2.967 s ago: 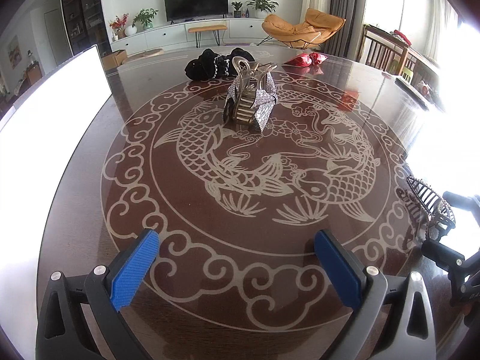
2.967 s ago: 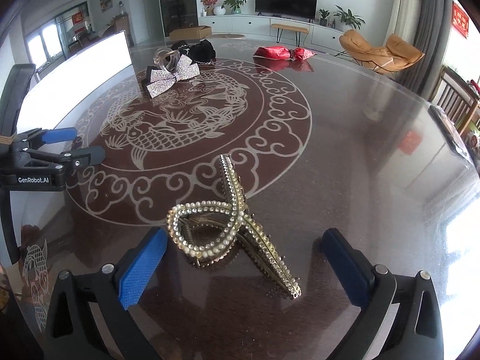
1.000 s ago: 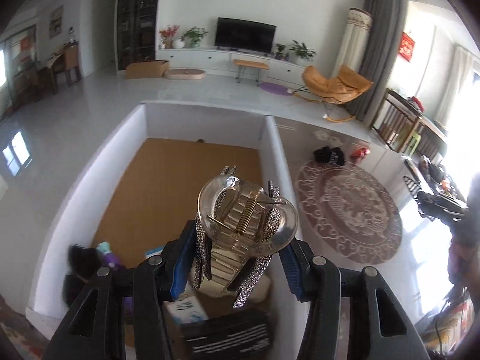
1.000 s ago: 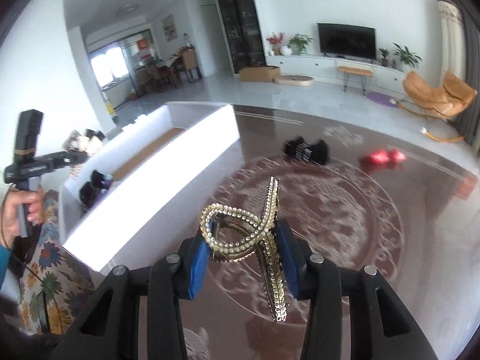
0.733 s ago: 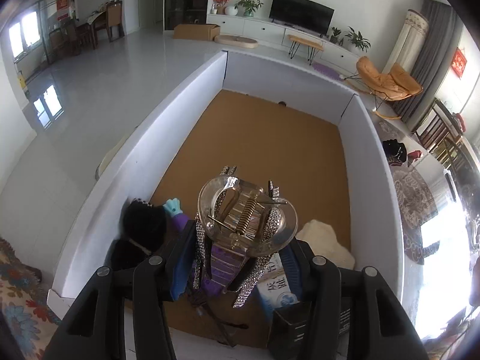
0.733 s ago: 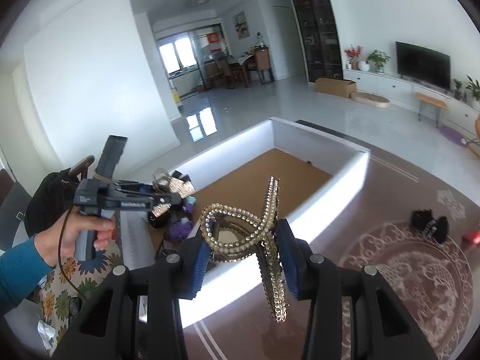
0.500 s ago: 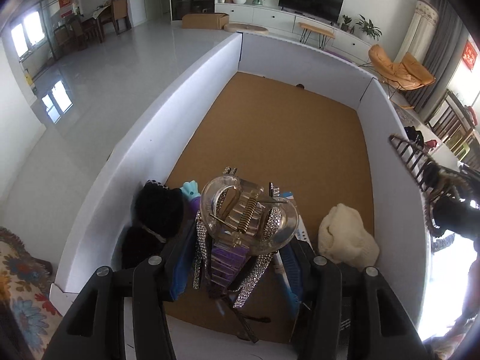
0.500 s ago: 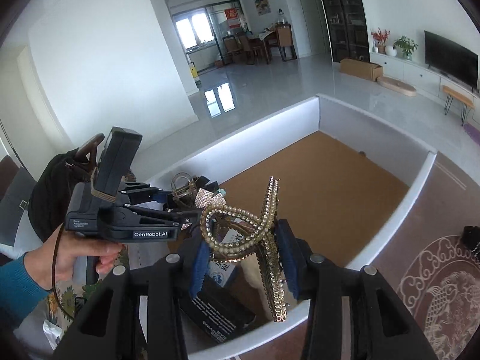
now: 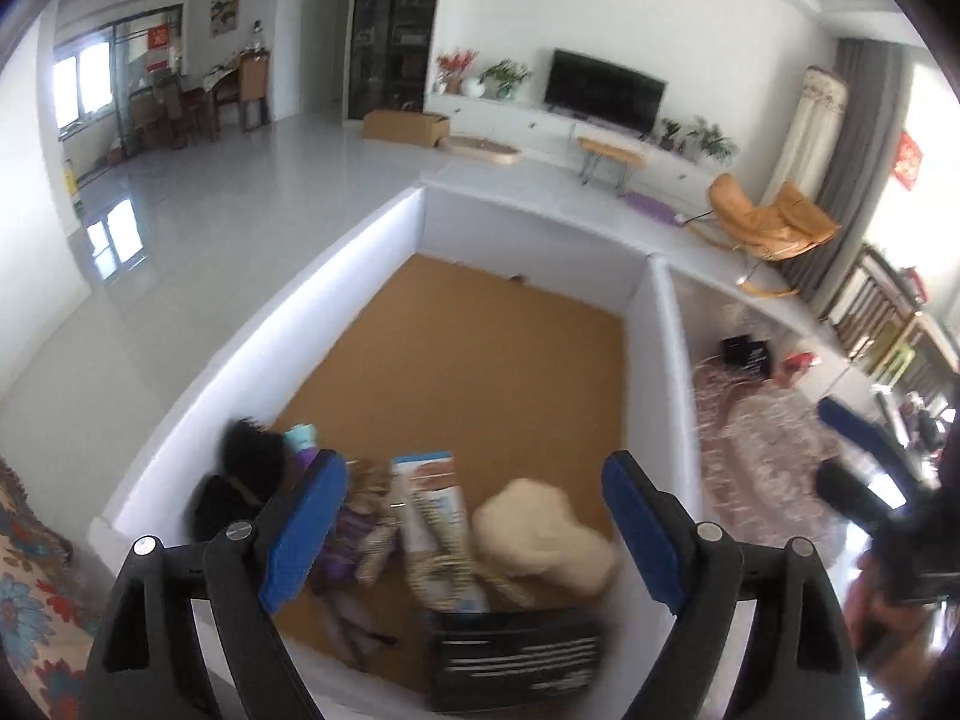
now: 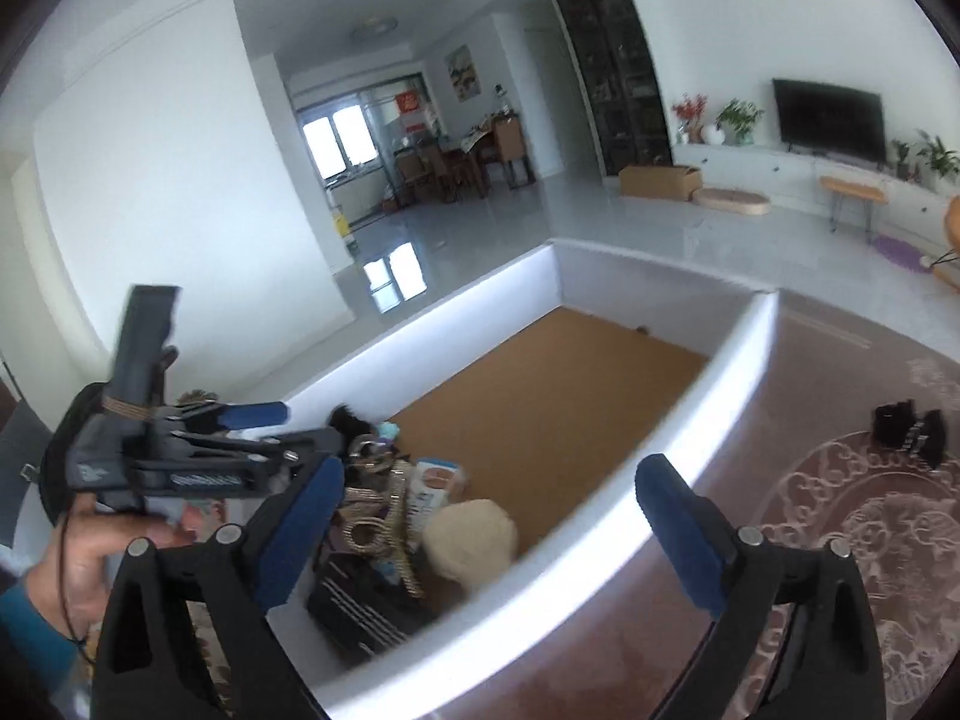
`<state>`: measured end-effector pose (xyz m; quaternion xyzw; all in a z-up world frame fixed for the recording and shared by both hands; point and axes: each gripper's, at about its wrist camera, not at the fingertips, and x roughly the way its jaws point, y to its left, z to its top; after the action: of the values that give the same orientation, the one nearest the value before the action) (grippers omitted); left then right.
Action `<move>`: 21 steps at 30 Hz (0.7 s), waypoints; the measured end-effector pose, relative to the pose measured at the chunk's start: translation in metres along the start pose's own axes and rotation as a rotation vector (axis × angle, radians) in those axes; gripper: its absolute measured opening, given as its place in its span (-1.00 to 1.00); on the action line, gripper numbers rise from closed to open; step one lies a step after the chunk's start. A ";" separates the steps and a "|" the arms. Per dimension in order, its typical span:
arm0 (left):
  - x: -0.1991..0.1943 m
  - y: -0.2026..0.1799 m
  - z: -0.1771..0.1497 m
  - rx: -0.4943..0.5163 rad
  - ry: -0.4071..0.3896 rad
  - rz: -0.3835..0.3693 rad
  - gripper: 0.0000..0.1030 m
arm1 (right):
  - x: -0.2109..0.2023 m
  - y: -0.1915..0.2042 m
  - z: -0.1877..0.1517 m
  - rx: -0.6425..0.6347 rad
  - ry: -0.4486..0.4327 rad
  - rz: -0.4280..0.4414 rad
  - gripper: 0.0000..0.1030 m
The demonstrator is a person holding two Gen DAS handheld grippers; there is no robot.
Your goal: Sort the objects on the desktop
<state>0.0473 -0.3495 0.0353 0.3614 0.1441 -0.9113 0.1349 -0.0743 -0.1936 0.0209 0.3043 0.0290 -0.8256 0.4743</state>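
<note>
1. Both tongs stood apart with their jaws opening and nothing between the blue pads: the left tongs point(image 9: 474, 531) hung over the near end of the white box point(image 9: 258, 354), and the right tongs point(image 10: 489, 531) hung above the box's near corner and side wall
2. Two hair clips, the task's things, lay inside the box at its near end: the pearl hair clip point(image 10: 384, 531) sat at about 7 o'clock from the cream plush point(image 10: 471, 537), and the rhinestone hair clip point(image 9: 375, 531) sat blurred at about 9 o'clock from the blue-and-white packet point(image 9: 429, 495)
3. Likely trouble: the near end was crowded, with a black box point(image 9: 516, 657), the plush and a black furry thing point(image 9: 252, 462) touching or just beside each other, so a loosely landed clip could have caught its teeth in the fur or plush and come out again with a later grab
4. Another risk: the two tongs were close together over the same corner, and a careless withdrawal could have knocked one against the other or against the box wall
5. Sorting looked unfinished: a black object point(image 10: 909, 426) and a red object point(image 9: 798, 360) waited on the tabletop point(image 10: 840, 540) at about 2 o'clock from the box, and a hasty reach over the wall might have dragged it
6. Writing: white lines of print on the black box and marks on the packet were too blurred to read; lettering on the left tongs' body was smeared as well
</note>
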 end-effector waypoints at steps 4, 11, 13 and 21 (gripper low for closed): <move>-0.031 -0.096 -0.010 0.069 -0.087 -0.226 1.00 | -0.057 -0.073 -0.062 -0.014 -0.027 -0.243 0.98; 0.011 -0.235 -0.092 0.214 0.112 -0.552 1.00 | -0.143 -0.193 -0.165 0.074 0.209 -0.598 0.98; 0.033 -0.264 -0.119 0.307 0.163 -0.512 1.00 | -0.168 -0.215 -0.178 0.138 0.215 -0.643 0.98; 0.105 -0.293 -0.177 0.438 0.276 -0.411 1.00 | -0.213 -0.243 -0.221 0.370 0.192 -0.674 0.98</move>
<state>-0.0197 -0.0303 -0.1134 0.4654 0.0314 -0.8711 -0.1534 -0.0861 0.1766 -0.1045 0.4340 0.0220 -0.8940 0.1091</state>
